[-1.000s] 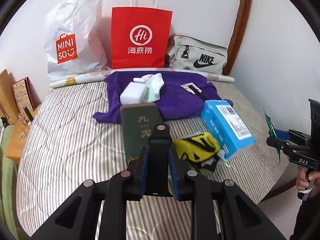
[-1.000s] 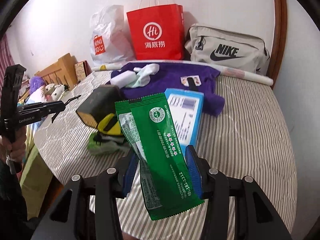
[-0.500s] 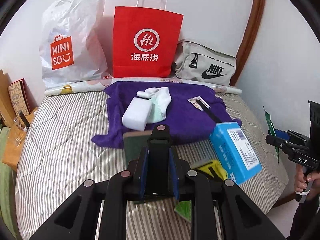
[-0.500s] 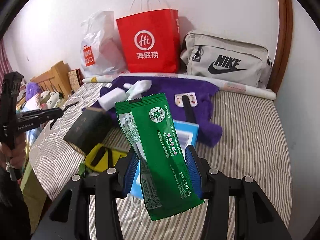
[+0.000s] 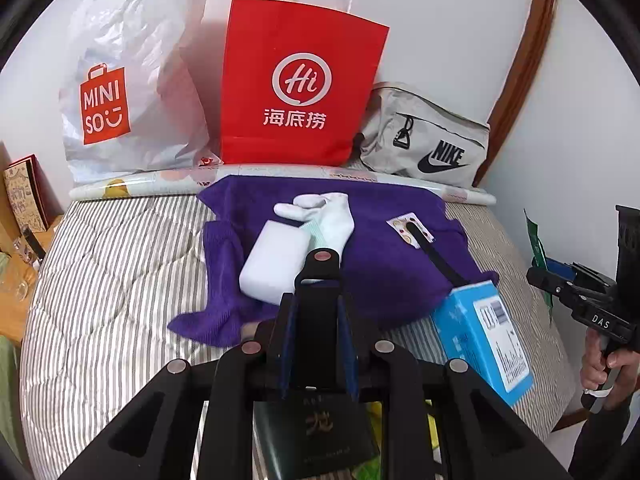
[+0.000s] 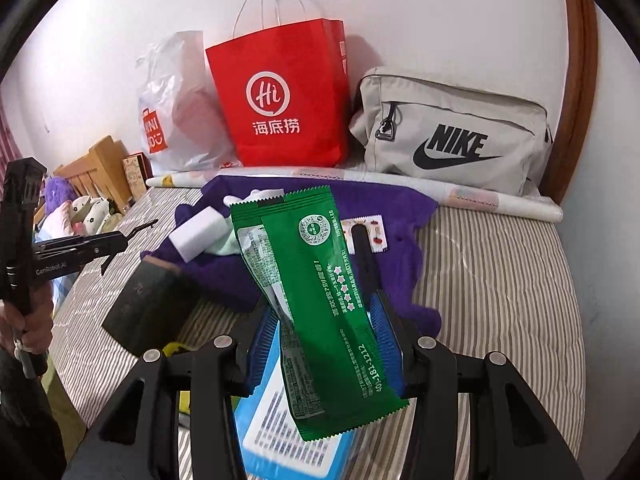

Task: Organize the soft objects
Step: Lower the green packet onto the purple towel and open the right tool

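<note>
My right gripper (image 6: 324,344) is shut on a green snack packet (image 6: 316,304) and holds it above the bed. My left gripper (image 5: 318,304) is shut and empty, above a dark green book (image 5: 320,432). A purple towel (image 5: 380,268) lies on the striped bed (image 5: 112,280), with a white sponge block (image 5: 276,264), white socks (image 5: 328,220) and a small patterned sachet (image 5: 408,230) on it. A blue box (image 5: 484,336) lies at the towel's right corner. The right gripper with the packet also shows in the left wrist view (image 5: 560,276).
A white Miniso bag (image 5: 128,92), a red paper bag (image 5: 300,84) and a grey Nike bag (image 5: 424,148) stand against the wall behind a rolled sheet (image 5: 280,176). A yellow item (image 6: 176,350) lies near the bed's front edge. A wooden headboard (image 6: 100,172) is at left.
Both grippers have moved forward toward the towel and bags, which look larger. The book and yellow item slid below the left gripper. The right gripper still holds the green packet.
</note>
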`<state>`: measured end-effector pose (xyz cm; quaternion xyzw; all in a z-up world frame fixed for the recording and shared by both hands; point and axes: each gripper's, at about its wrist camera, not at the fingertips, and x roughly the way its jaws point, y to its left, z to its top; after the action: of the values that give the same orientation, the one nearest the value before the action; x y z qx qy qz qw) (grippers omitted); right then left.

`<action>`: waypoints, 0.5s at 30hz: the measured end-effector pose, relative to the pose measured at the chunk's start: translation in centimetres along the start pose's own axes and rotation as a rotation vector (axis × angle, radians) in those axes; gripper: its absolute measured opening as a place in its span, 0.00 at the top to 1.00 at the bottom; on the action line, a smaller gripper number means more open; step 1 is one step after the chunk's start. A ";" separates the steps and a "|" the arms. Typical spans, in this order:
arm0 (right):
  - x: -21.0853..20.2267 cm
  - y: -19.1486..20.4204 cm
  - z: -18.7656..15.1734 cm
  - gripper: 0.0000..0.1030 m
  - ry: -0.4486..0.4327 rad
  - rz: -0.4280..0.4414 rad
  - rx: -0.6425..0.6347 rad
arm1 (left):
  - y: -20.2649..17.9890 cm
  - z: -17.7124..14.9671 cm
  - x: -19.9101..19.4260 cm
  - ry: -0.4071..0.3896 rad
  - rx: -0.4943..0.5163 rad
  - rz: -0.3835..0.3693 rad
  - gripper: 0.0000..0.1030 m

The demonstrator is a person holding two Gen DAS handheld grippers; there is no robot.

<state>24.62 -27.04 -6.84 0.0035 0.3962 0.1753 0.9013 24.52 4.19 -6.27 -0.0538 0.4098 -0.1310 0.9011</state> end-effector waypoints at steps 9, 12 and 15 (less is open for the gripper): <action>3.0 -0.7 2.1 0.54 0.011 0.002 -0.019 | 0.4 1.6 2.4 0.017 -0.027 -0.008 0.81; 4.2 -0.8 2.7 0.54 0.020 0.010 -0.021 | 0.4 2.0 3.2 0.025 -0.030 -0.008 0.81; 5.5 -0.9 3.3 0.54 0.037 0.026 -0.022 | 0.5 2.5 3.8 0.028 -0.031 -0.011 0.81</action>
<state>30.70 -25.72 -8.68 -0.0042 0.4109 0.1915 0.8913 28.93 3.55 -7.46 -0.0684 0.4242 -0.1304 0.8935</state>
